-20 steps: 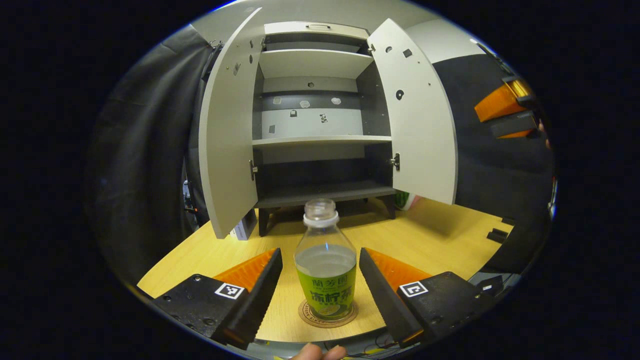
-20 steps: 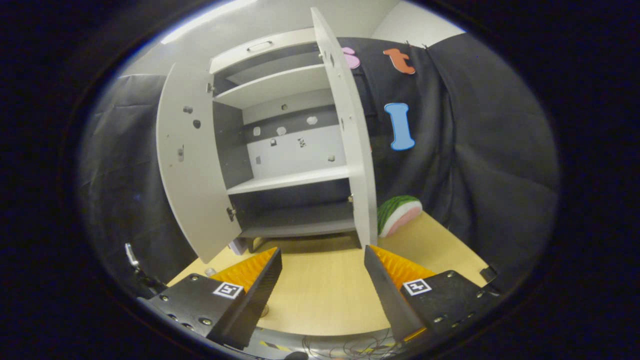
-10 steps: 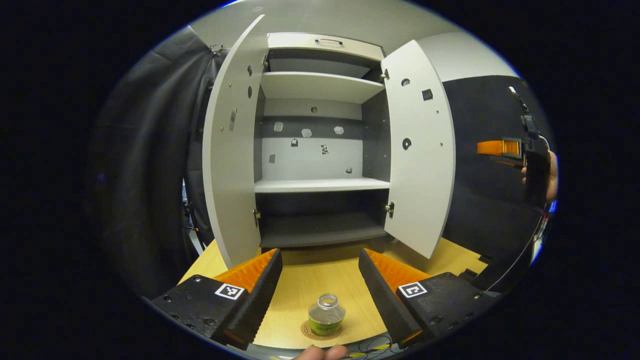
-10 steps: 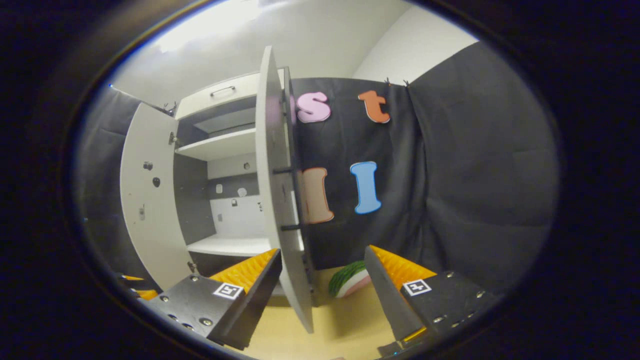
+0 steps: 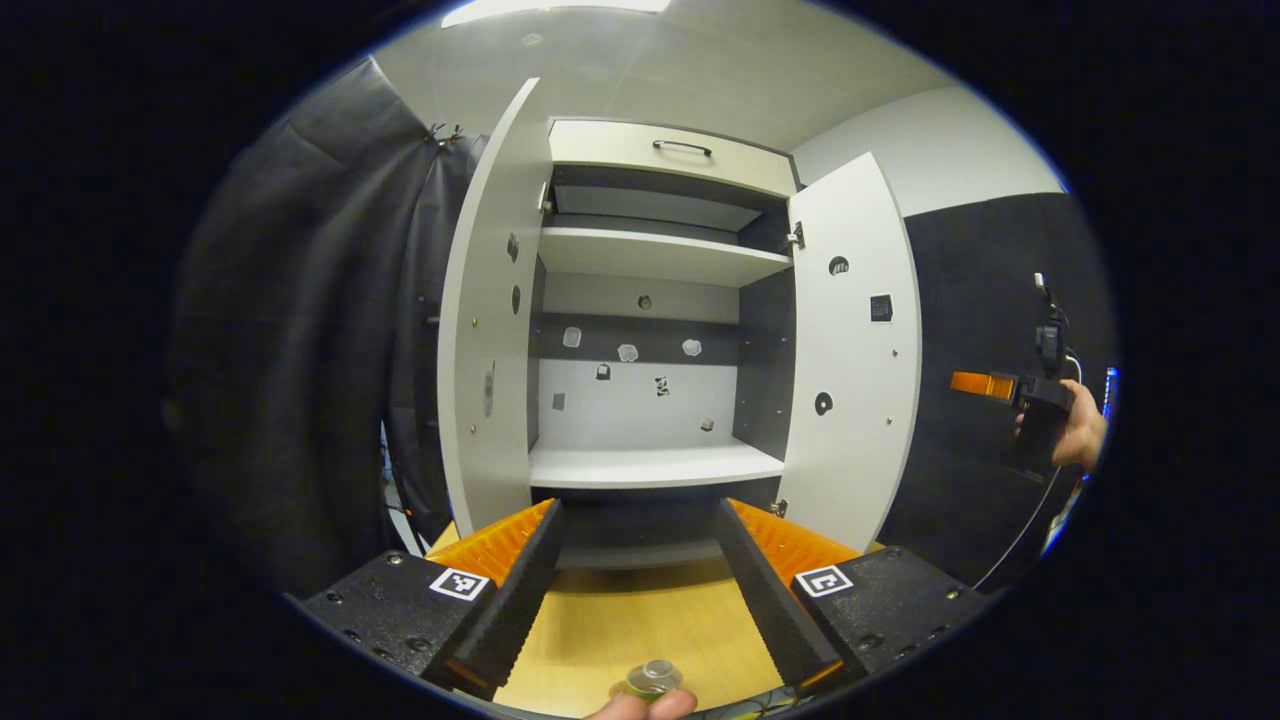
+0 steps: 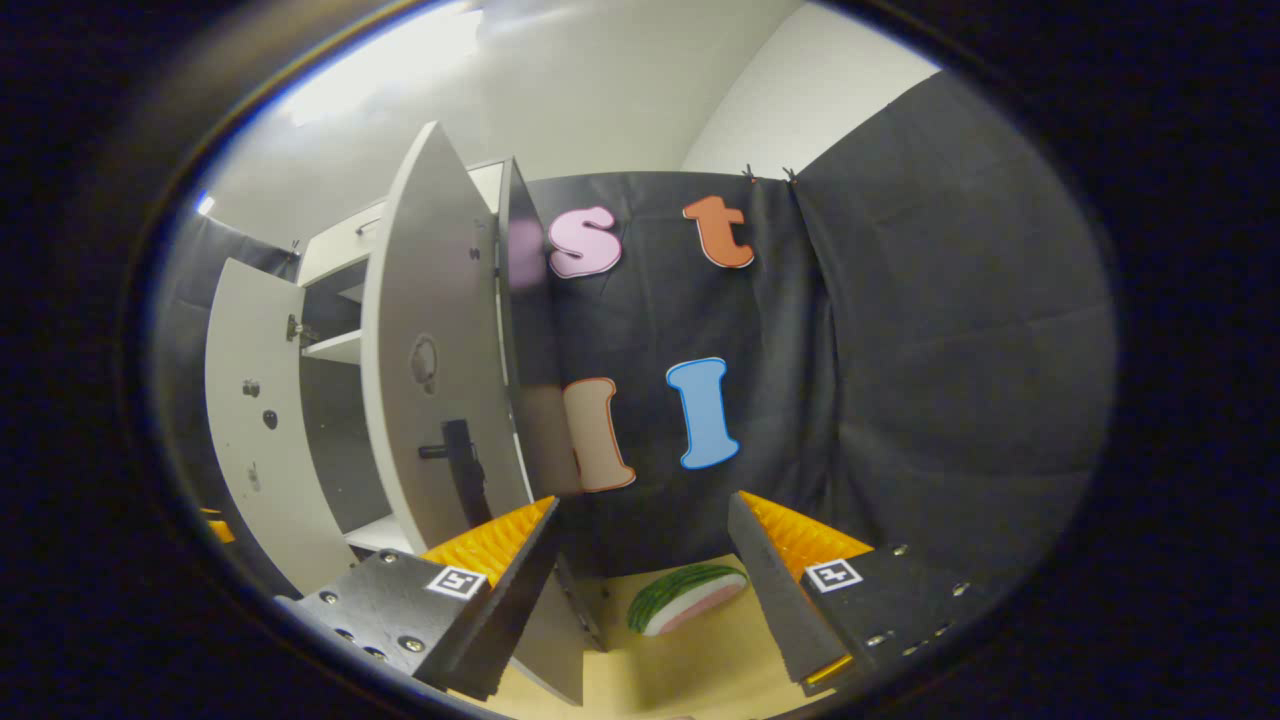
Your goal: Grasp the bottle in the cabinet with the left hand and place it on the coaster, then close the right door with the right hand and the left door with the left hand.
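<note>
You are holding the left gripper (image 5: 637, 590) wide open and empty; the bottle (image 5: 652, 679) is standing below its fingers. Your right gripper (image 6: 640, 590) is also gaping empty, beside the right door (image 6: 440, 380), with a watermelon slice (image 6: 688, 597) lying ahead.

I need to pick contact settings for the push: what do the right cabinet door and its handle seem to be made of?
Right door: likely laminated board, matte light grey, flat with a thin edge. Its handle: dark bar on a standoff, possibly metal or plastic; too blurred to tell.
</note>
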`<state>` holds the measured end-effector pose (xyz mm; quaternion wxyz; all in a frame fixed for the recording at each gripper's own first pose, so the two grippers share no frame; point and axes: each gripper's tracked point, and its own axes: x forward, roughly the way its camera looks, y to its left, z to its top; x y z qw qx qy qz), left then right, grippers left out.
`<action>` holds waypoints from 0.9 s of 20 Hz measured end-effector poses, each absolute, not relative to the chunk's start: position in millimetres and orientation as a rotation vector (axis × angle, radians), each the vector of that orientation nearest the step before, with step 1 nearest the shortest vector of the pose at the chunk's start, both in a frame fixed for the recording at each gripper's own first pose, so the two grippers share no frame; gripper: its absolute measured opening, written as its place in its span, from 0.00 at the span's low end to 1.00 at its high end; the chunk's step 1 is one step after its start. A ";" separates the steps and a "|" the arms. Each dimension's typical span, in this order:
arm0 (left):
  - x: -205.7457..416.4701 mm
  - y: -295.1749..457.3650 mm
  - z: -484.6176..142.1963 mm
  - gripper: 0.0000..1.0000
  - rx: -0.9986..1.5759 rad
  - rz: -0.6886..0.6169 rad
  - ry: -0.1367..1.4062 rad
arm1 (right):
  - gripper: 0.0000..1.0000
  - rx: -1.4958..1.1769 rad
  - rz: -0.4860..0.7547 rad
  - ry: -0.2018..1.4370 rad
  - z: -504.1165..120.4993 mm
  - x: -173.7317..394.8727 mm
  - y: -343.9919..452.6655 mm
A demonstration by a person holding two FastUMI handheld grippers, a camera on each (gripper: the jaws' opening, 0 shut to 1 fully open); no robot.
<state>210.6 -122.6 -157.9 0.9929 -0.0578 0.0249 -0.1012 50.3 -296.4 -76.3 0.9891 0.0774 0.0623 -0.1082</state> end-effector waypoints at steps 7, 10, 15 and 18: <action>202.9 -68.6 -140.3 0.95 -0.088 -0.142 0.039 | 1.00 0.224 -0.211 0.145 -64.9 91.0 -310.5; 197.9 -35.8 -149.3 0.95 -0.081 -0.087 0.057 | 1.00 0.133 -0.180 0.178 -76.6 107.6 -286.3; 186.9 8.9 -163.1 0.95 -0.127 -0.009 0.097 | 0.83 -0.071 -0.045 0.178 -78.8 125.4 -215.5; 184.6 37.7 -164.8 0.95 -0.151 0.034 0.105 | 0.84 0.006 0.004 0.176 -74.1 124.0 -178.5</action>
